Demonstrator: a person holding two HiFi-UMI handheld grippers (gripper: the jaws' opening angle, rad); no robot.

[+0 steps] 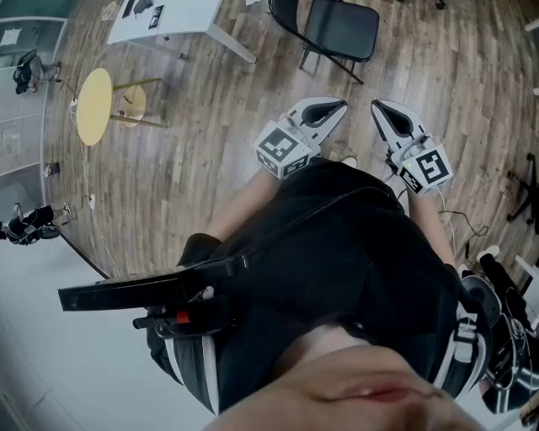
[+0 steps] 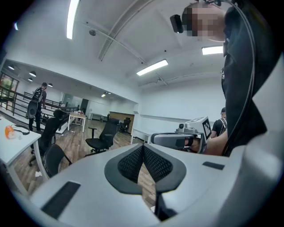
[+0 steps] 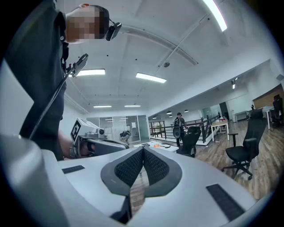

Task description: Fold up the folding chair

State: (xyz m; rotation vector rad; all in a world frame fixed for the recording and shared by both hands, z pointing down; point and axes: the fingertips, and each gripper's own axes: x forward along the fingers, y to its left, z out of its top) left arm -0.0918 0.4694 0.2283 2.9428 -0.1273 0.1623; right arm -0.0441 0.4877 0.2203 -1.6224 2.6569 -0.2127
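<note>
The folding chair (image 1: 341, 29) stands unfolded on the wooden floor at the top of the head view, with a black seat and a thin black frame. Both grippers are held out in front of the person's body, side by side, tips toward the chair and well short of it. My left gripper (image 1: 339, 106) is shut with nothing in it; its pads (image 2: 133, 162) meet in its own view. My right gripper (image 1: 377, 106) is also shut and empty, its pads (image 3: 155, 166) together. A thin-framed black chair (image 2: 53, 159), apparently the same one, shows at the left gripper view's lower left.
A white table (image 1: 164, 17) stands left of the chair, and a round yellow table (image 1: 94, 105) further left. Cables (image 1: 459, 227) lie on the floor at the right. Black office chairs (image 2: 104, 139) (image 3: 242, 150) and a standing person (image 3: 179, 128) are in the room beyond.
</note>
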